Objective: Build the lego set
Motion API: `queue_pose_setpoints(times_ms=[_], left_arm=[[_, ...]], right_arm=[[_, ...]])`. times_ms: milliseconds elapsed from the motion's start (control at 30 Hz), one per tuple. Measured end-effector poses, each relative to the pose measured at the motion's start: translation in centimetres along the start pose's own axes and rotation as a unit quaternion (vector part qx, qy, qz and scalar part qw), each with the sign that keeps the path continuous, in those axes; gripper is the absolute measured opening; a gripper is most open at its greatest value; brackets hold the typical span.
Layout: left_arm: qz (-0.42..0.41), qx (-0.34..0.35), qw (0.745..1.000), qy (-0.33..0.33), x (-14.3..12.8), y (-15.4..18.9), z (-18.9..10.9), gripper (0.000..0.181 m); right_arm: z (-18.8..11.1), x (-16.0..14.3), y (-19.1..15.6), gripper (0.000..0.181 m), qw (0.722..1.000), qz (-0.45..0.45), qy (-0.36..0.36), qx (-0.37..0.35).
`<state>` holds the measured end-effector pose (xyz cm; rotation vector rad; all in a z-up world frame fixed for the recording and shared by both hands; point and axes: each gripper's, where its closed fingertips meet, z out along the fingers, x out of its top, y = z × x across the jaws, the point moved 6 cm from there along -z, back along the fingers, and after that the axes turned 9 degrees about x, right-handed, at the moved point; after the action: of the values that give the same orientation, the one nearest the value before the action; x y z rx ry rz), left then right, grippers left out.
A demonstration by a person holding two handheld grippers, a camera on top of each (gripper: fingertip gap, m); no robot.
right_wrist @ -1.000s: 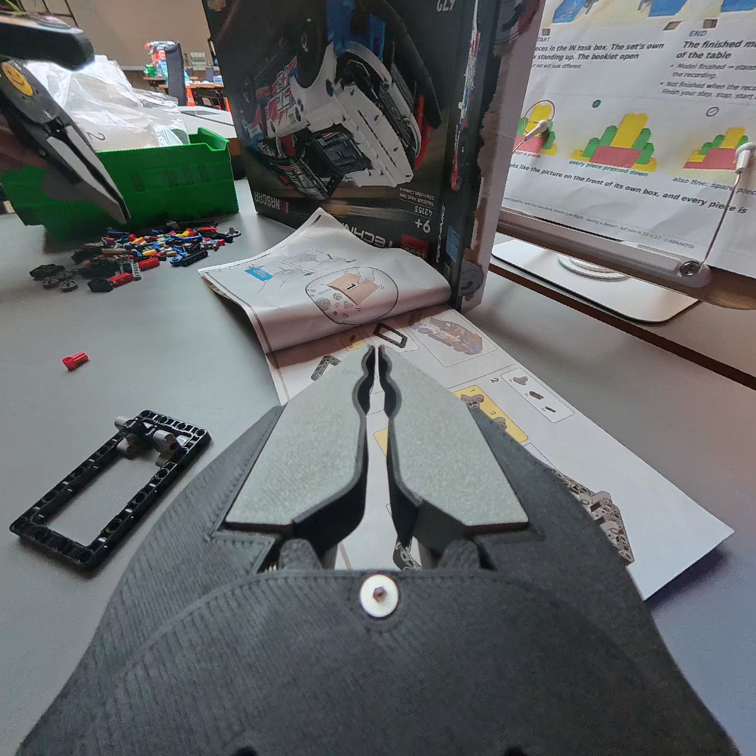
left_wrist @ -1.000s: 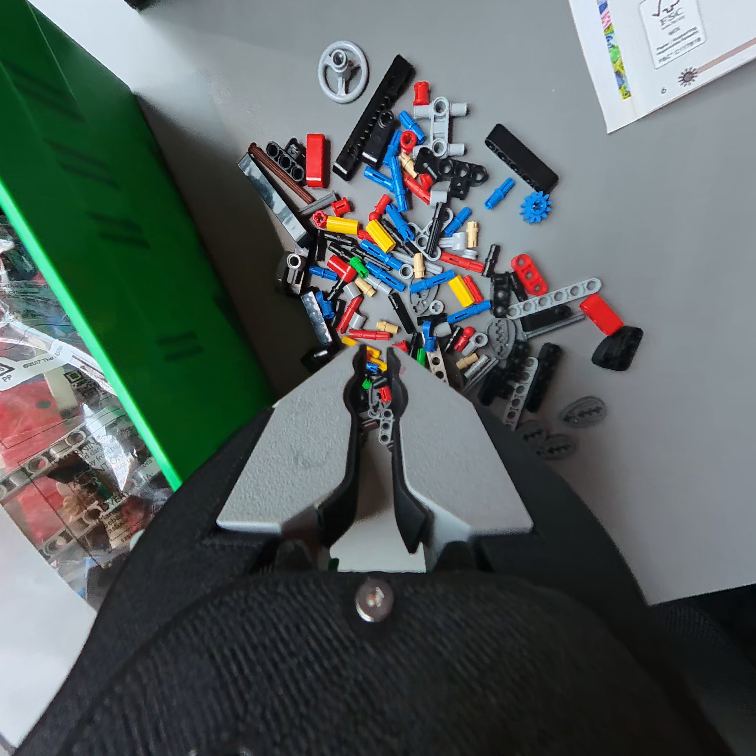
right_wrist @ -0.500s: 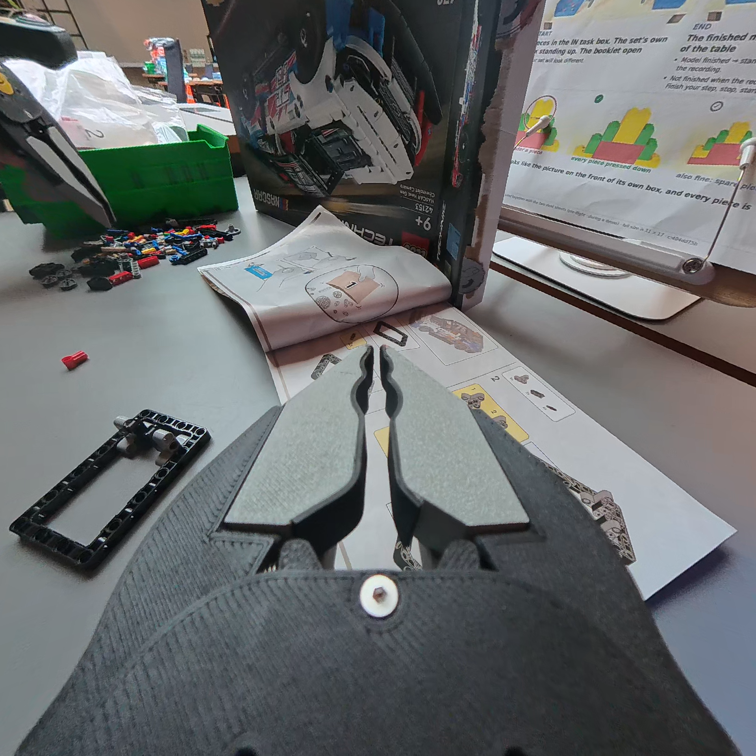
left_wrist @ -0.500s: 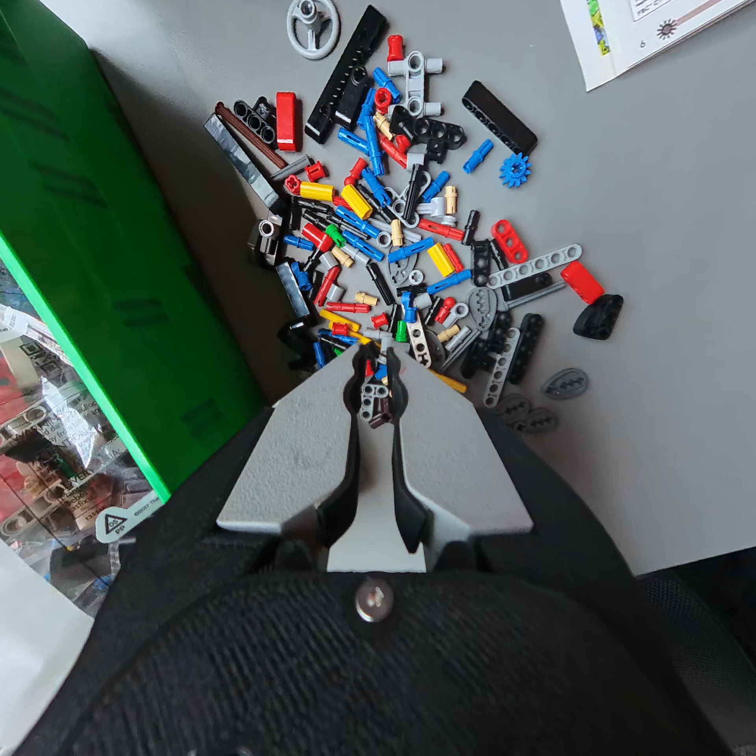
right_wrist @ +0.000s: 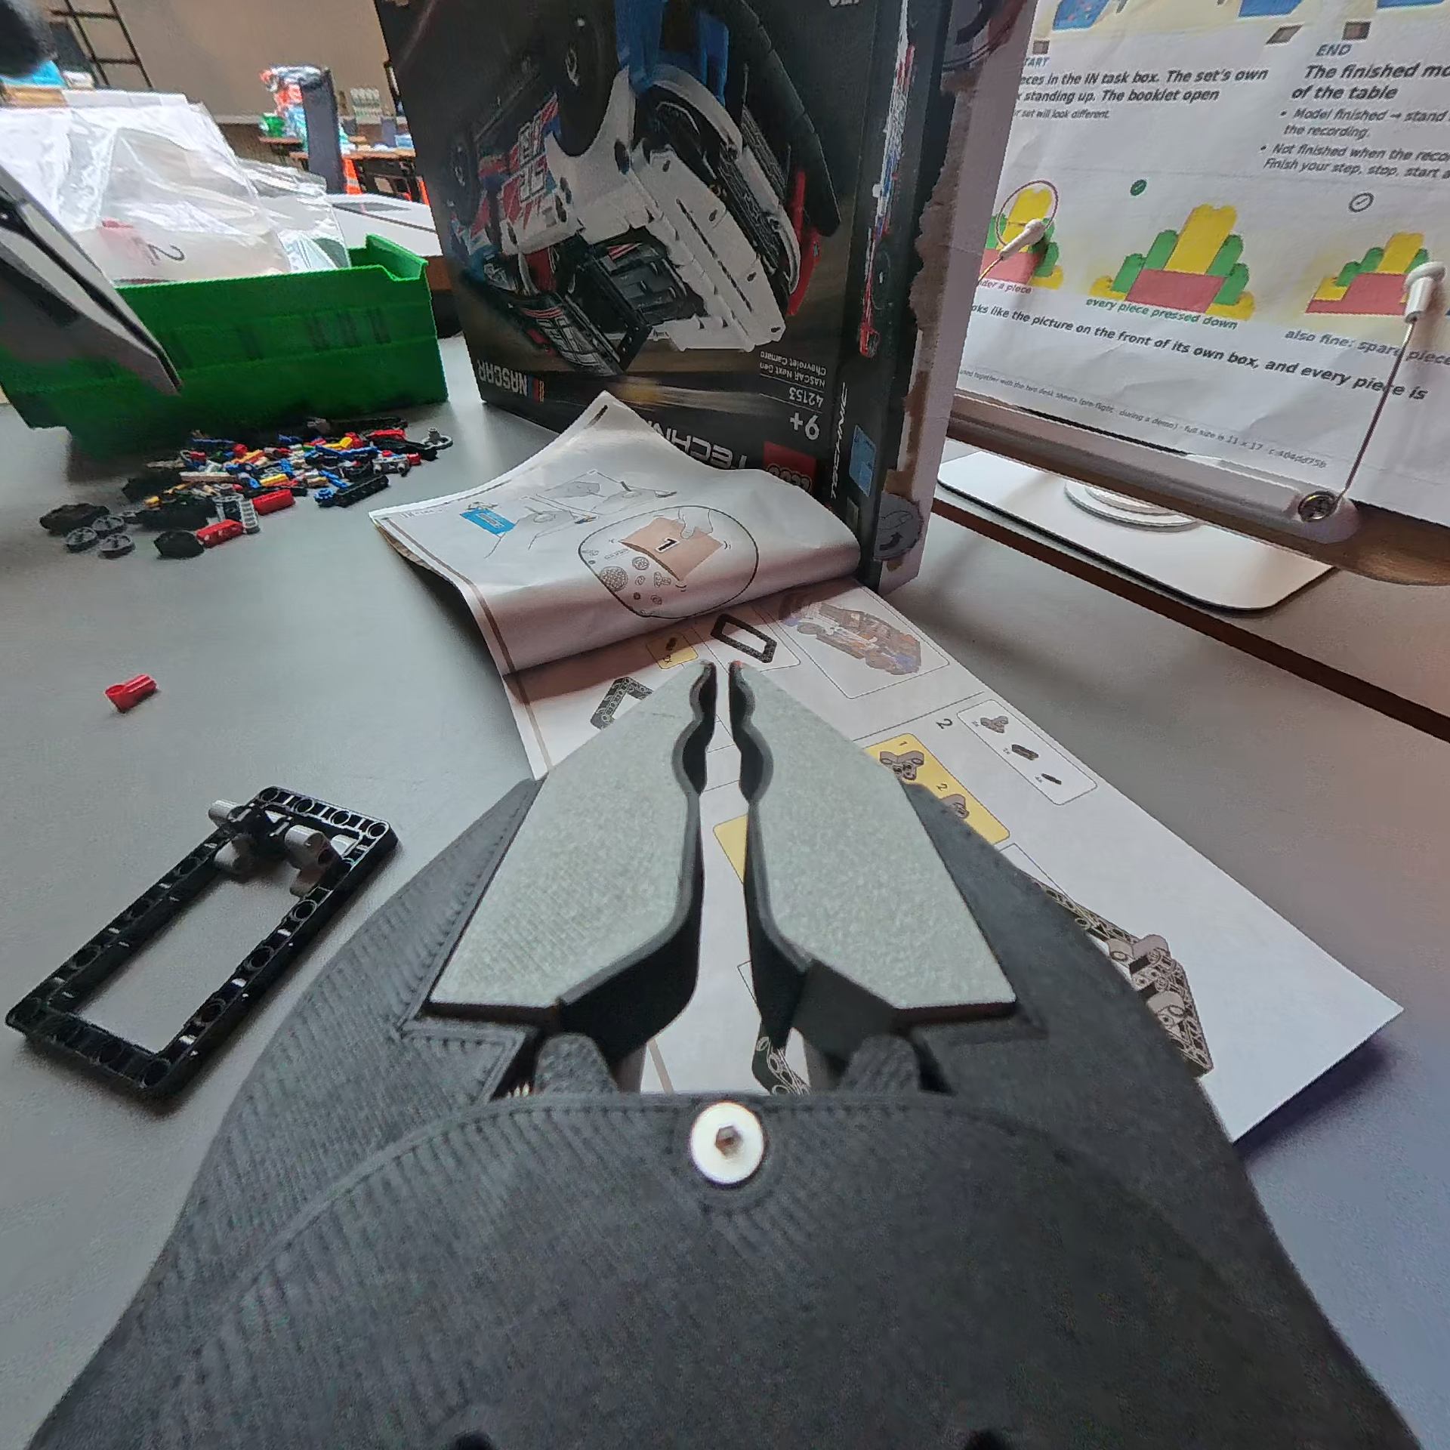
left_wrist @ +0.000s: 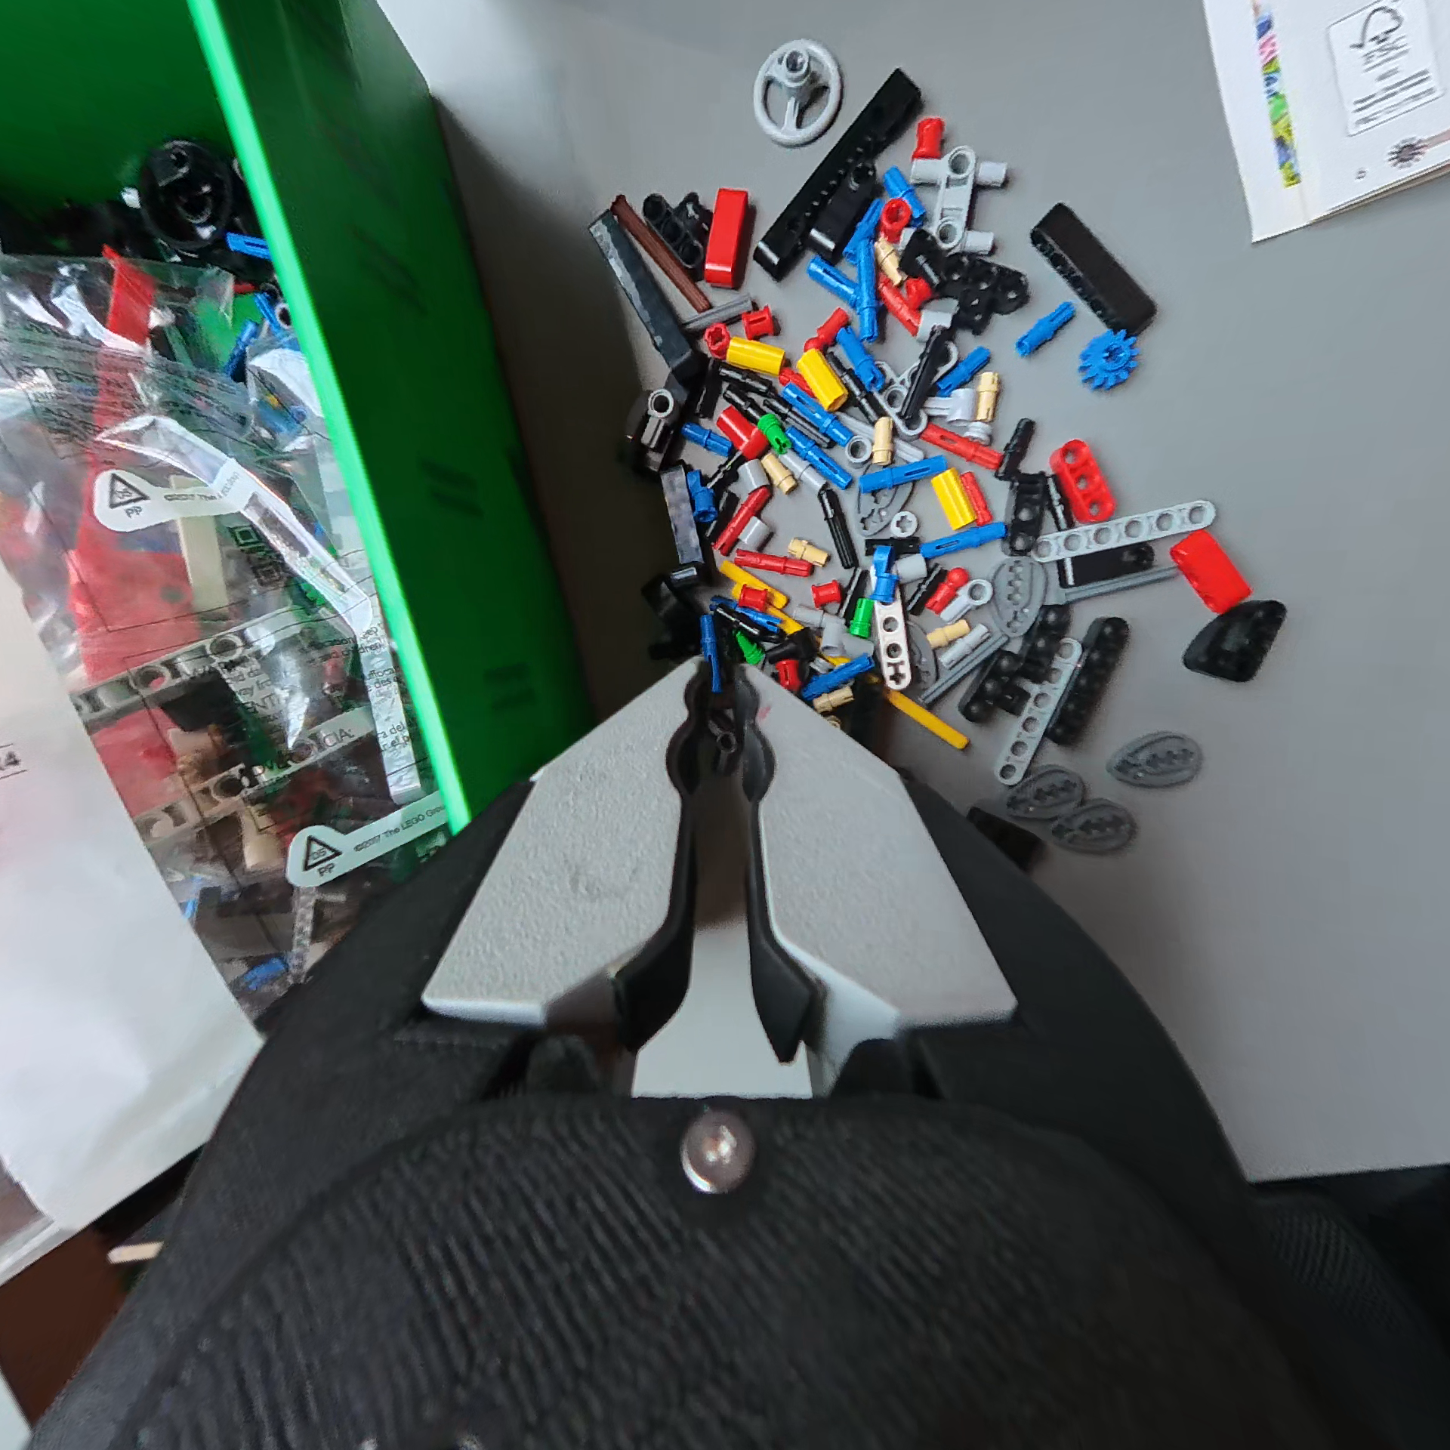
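Note:
A pile of small loose lego parts (left_wrist: 902,439) lies on the grey table beside a green bin (left_wrist: 377,353). My left gripper (left_wrist: 719,679) is over the near edge of the pile, its jaws almost together with a small black pin (left_wrist: 726,741) between them. It also shows at the far left of the right wrist view (right_wrist: 86,314). My right gripper (right_wrist: 722,671) is shut and empty, hovering over the open instruction booklet (right_wrist: 628,549). A black rectangular frame (right_wrist: 196,934) with grey connectors lies on the table to its left. A lone red pin (right_wrist: 131,692) lies beyond it.
The bin holds clear bags of parts (left_wrist: 180,588). The set's box (right_wrist: 667,196) stands behind the booklet. A printed sheet on a stand (right_wrist: 1216,235) is at the right. The pile (right_wrist: 259,471) lies in front of the bin (right_wrist: 275,337). My hands' fingertips stand some 50 cm from each other.
My left gripper has shifted toward the green bin and its jaws have narrowed around a small black pin. My right gripper has barely moved.

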<state>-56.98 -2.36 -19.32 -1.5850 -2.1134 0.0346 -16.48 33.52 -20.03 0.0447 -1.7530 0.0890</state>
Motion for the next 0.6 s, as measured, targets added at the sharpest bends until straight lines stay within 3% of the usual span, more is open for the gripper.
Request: queue_pose_setpoints(times_ms=[33, 233, 400, 600], left_arm=[[-0.002, -0.003, 1.0, -0.003, -0.1, 0.1, 0.3, 0.002], [0.006, -0.018, 1.0, -0.014, -0.5, 0.5, 0.9, 0.005], [-0.001, 0.014, 1.0, -0.022, -0.1, 0.2, 2.0, 0.012], [0.002, 0.016, 0.998, -0.055, 0.3, 0.9, 3.5, 0.0]], right_arm=[[0.0, 0.0, 0.0, 0.0, 1.0, -0.001, -0.001, -0.001], [0.1, -0.1, -0.1, 0.0, 1.0, -0.007, -0.007, -0.007], [0.2, -0.1, -0.1, 0.0, 1.0, -0.008, -0.009, -0.006], [0.1, -0.1, -0.1, 0.0, 1.0, -0.008, -0.005, -0.005]])
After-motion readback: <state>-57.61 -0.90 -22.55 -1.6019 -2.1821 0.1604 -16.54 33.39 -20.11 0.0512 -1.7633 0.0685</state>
